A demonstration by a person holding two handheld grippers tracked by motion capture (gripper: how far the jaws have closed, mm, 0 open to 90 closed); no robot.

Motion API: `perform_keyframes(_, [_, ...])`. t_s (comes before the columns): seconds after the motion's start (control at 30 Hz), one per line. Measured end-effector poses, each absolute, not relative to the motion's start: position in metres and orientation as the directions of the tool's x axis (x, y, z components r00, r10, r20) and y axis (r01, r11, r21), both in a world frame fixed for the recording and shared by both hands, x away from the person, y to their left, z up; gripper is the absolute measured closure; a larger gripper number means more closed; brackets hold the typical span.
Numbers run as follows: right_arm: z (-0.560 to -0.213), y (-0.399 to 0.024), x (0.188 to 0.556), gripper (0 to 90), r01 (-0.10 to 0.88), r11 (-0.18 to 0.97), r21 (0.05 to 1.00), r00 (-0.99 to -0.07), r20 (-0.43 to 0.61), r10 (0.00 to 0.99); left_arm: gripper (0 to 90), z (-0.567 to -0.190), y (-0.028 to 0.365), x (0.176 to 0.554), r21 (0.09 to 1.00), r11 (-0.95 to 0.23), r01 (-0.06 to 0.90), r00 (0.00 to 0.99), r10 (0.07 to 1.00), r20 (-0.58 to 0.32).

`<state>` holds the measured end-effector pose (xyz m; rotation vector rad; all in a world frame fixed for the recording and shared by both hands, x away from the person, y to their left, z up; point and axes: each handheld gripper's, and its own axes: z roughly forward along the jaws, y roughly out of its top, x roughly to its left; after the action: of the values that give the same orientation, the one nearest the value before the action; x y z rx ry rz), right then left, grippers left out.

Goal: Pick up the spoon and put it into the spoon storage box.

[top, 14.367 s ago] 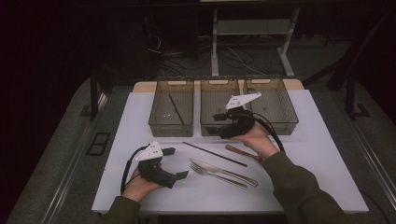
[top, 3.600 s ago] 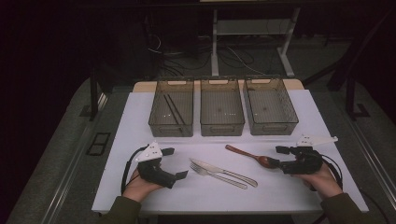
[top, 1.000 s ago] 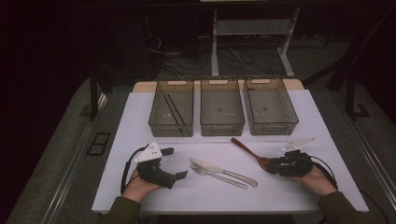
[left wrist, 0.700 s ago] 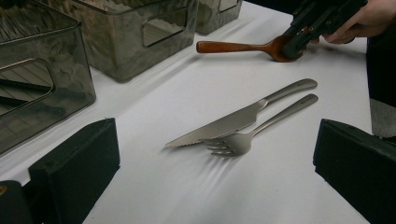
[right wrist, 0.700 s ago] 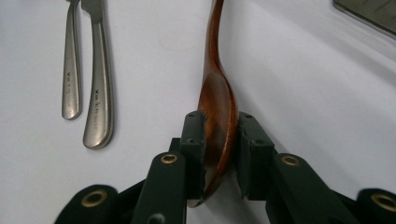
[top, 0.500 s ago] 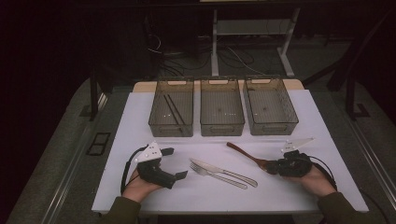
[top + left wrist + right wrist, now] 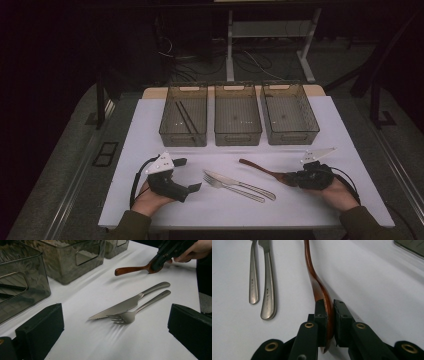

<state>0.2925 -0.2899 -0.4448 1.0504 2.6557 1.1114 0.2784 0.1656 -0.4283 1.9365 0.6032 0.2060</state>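
Since the frame a second ago, the wooden spoon (image 7: 262, 170) has swung its handle a little leftward on the white table (image 7: 150, 125), and the right gripper (image 7: 292, 178) has just been closing its jaws, which now clamp the spoon's bowl end edge-on between the pads. One spoon is held near the table's front right, its handle pointing away towards the three clear bins (image 7: 238, 112). Just left of it lie one knife (image 7: 239, 183) and one fork (image 7: 234, 187), side by side and touching. Farther left, the left gripper (image 7: 184, 175) rests with jaws wide and nothing between them. Two dark chopsticks (image 7: 184, 118) lie in the leftmost bin.
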Motion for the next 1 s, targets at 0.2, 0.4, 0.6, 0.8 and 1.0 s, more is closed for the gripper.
perform_keyframes(0.2, [-0.44, -0.294, 0.292, 80.8, 0.565, 0.482, 0.669, -0.751, 0.177, 0.636, 0.0, -0.431, 0.163, 0.277, 0.885, -0.331, 0.327, 0.859, 0.494, -0.133])
perform_keyframes(0.4, [-0.434, -0.298, 0.291, 80.9, 0.555, 0.468, 0.688, -0.75, 0.171, 0.639, 0.0, -0.432, 0.161, 0.277, 0.881, -0.344, 0.323, 0.862, 0.491, -0.125])
perform_keyframes(0.6, [-0.428, -0.301, 0.291, 80.9, 0.543, 0.446, 0.711, -0.742, 0.158, 0.652, 0.0, -0.431, 0.162, 0.277, 0.883, -0.338, 0.327, 0.856, 0.501, -0.125])
perform_keyframes(0.8, [-0.422, -0.303, 0.289, 80.9, 0.534, 0.424, 0.732, -0.735, 0.154, 0.66, 0.0, -0.43, 0.163, 0.277, 0.884, -0.338, 0.323, 0.858, 0.498, -0.123])
perform_keyframes(1.0, [-0.418, -0.304, 0.289, 80.9, 0.522, 0.406, 0.75, -0.732, 0.149, 0.665, 0.0, -0.43, 0.163, 0.277, 0.884, -0.336, 0.324, 0.858, 0.499, -0.125])
